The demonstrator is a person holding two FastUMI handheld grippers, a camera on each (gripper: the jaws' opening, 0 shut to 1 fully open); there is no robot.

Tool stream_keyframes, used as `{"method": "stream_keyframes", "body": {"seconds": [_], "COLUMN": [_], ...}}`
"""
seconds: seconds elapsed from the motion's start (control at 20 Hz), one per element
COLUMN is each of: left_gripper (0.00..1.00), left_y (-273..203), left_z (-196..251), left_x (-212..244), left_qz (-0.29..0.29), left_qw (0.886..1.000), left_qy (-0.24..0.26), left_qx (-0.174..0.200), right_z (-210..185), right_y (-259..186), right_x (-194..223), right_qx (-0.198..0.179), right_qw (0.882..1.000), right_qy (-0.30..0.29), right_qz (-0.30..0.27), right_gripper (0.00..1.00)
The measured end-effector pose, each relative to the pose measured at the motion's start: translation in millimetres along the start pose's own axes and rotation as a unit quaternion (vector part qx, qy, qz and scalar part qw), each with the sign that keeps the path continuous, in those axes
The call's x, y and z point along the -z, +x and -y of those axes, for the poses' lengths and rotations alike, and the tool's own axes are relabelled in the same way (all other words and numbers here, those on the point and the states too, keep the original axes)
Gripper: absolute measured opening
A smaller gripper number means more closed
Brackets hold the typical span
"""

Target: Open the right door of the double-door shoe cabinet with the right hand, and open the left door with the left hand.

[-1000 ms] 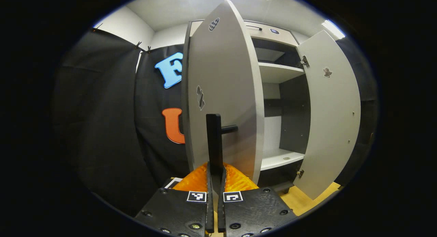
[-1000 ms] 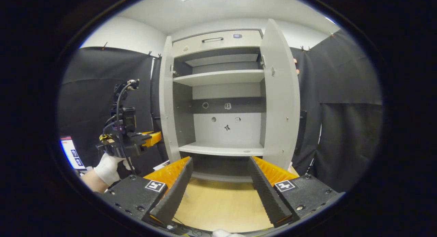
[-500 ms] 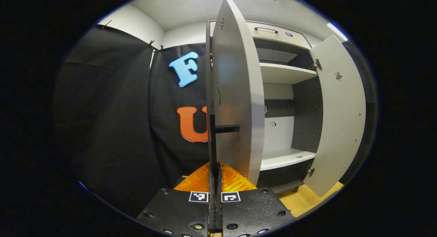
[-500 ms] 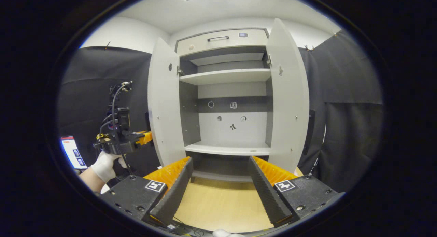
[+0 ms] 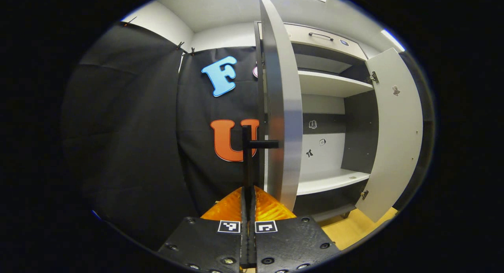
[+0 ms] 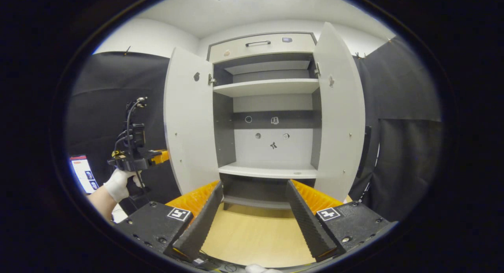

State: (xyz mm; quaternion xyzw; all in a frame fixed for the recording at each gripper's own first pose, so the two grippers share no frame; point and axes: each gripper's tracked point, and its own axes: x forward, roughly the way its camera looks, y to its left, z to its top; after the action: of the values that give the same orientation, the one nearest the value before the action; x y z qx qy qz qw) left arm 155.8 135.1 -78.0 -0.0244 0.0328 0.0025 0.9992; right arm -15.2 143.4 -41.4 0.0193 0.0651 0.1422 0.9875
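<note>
In the right gripper view the grey shoe cabinet (image 6: 271, 45) stands with both doors swung out: the left door (image 6: 191, 119) and the right door (image 6: 340, 119). My right gripper (image 6: 254, 183) is open in front of the lower shelf, holding nothing. Off to the left, a white-gloved hand (image 6: 118, 184) holds the left gripper (image 6: 136, 159) behind the left door. In the left gripper view that left door (image 5: 281, 107) is seen nearly edge-on. My left gripper (image 5: 248, 190) is shut on its black bar handle (image 5: 247, 159). The right door (image 5: 393, 135) stands open beyond.
A drawer (image 6: 258, 43) with a dark pull tops the cabinet. Two shelves (image 6: 267, 86) and a back panel with small stickers (image 6: 273, 145) show inside. Light wooden floor (image 6: 256, 233) lies before the cabinet, and a lit screen (image 6: 83, 172) stands at the far left.
The left door has swung farther outward with my left gripper still on its handle. The right gripper has stayed open and the right door has kept its place.
</note>
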Motion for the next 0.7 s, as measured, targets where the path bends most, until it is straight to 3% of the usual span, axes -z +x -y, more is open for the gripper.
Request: {"method": "stream_keyframes", "body": {"seconds": [0.3,0.4,0.5,0.7], "left_gripper": [0.01,0.05,0.36,0.96], "left_y": [-1,-10,-22,-45], "left_z": [0,-12,-26,-21], "left_x": [1,5,6,21], "left_qz": [-0.006,-0.014,-0.005,-0.013], "left_qw": [1.000,0.999,0.998,0.999], "left_qy": [0.004,0.023,0.034,0.009], "left_qx": [-0.005,-0.031,-0.054,-0.046], "right_z": [2,5,8,13], "right_y": [-6,-8,-10,-15], "right_x": [-2,-4,-6,-6], "right_qx": [0.005,0.009,0.013,0.019], "right_qw": [1.000,1.000,1.000,1.000], "right_qy": [-0.001,-0.001,0.001,0.000], "right_qz": [0.004,0.006,0.009,0.010], "right_gripper": [0.99,0.99,0.99,0.99]}}
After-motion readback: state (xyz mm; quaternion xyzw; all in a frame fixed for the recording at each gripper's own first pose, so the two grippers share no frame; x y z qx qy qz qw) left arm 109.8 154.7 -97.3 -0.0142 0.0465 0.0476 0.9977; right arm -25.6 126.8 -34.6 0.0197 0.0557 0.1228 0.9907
